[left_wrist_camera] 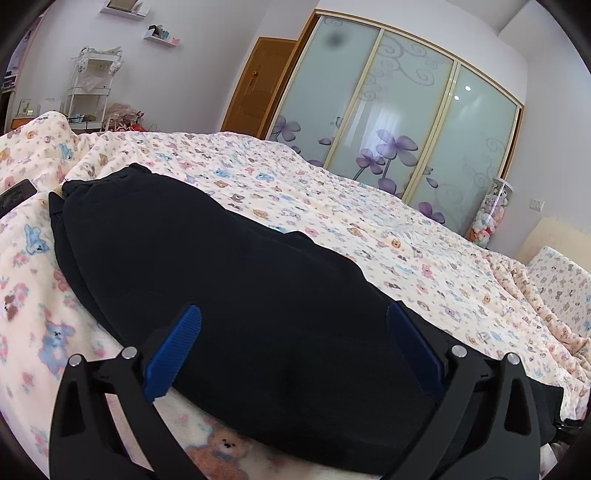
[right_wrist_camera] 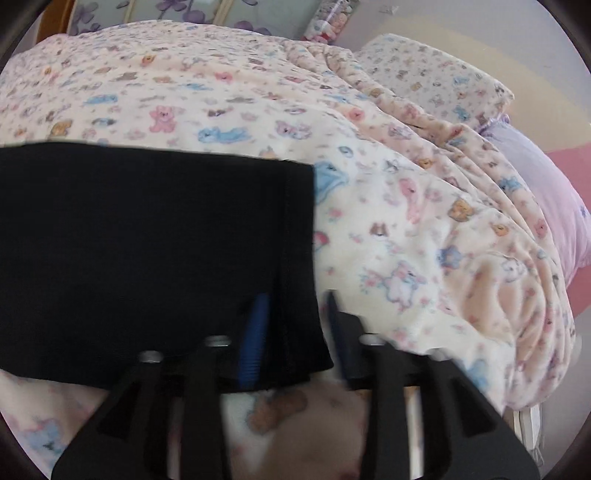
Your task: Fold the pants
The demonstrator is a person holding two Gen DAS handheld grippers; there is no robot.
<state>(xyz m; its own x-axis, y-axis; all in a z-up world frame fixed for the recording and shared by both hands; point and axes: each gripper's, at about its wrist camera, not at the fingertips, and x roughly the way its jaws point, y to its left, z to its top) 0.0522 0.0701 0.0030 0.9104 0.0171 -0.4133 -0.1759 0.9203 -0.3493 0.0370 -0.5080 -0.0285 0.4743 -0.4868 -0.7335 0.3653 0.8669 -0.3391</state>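
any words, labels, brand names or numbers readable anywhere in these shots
None can be read.
Black pants: no tag or logo shows.
Blanket: teddy bear print only, no lettering.
Wardrobe doors: flowers and swirls, no text.
Wall shelves: items too small to read.

Bed (left_wrist_camera: 332, 206) under teddy-print blanket (right_wrist_camera: 221, 92); black pants (left_wrist_camera: 221, 277) laid flat on it; pillow (right_wrist_camera: 424, 70) at head.

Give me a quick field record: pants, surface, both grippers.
pants: black pants, laid flat, hem end toward the pillow side
surface: bear-print blanket on a bed
left gripper: open wide, fingers over the pants, not clamping
right gripper: partly open, astride the hem corner; pads do not look pressed on it
pillow: beyond the hem
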